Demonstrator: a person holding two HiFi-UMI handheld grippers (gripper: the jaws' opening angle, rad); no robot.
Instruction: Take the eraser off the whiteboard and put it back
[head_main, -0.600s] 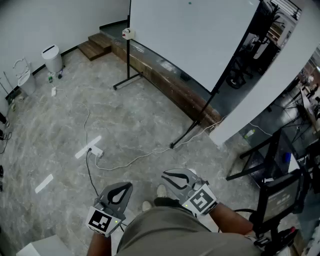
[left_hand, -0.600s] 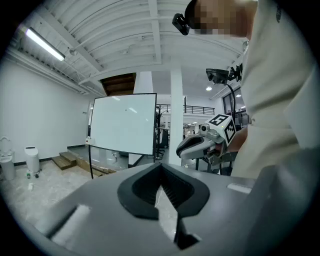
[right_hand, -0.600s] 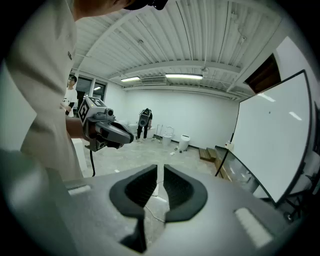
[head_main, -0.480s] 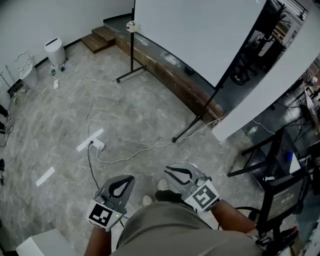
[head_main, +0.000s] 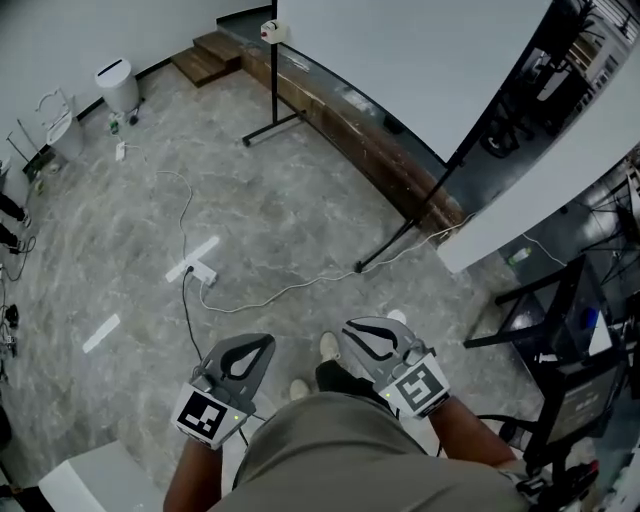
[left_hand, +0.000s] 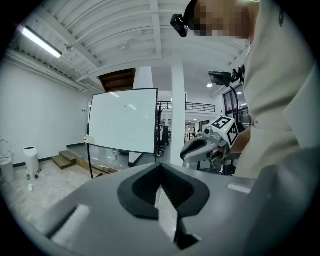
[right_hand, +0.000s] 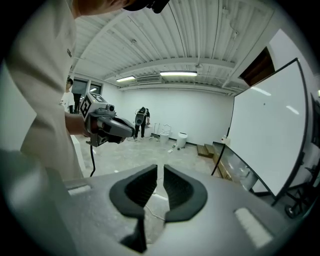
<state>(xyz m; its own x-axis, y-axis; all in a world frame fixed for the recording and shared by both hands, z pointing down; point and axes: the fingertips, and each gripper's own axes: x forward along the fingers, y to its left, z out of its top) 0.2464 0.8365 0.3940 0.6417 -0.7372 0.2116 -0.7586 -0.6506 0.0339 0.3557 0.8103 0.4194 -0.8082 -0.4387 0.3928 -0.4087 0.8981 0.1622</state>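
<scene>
We stand well back from the large white whiteboard on its black stand (head_main: 400, 50), with a wide stretch of grey marbled floor (head_main: 290, 210) between us and it. Both tools sit low and close to the body. The left gripper (head_main: 254, 344) has its tongs drawn together with nothing between the pads, and the right gripper (head_main: 354, 334) is the same, tongs closed and empty. Each gripper view shows only the room beyond the pads.

The eraser is hard to pick out from here. A small dark block (head_main: 393, 126) lies along the board's lower edge, and that may be it, but it is too small for us to be sure. Either way it is far from both tools, and neither touches anything.

We judge the task to be at its very start: the approach to the board, before any grasp. A white cable and power strip (head_main: 196, 270) lie on the floor to the left of a straight path, so they should not trouble us. The next move calls for walking up to the board, raising one tool toward the lower edge, parting its tongs wide enough for the eraser, and lining the pads up on its two long sides before closing.
</scene>
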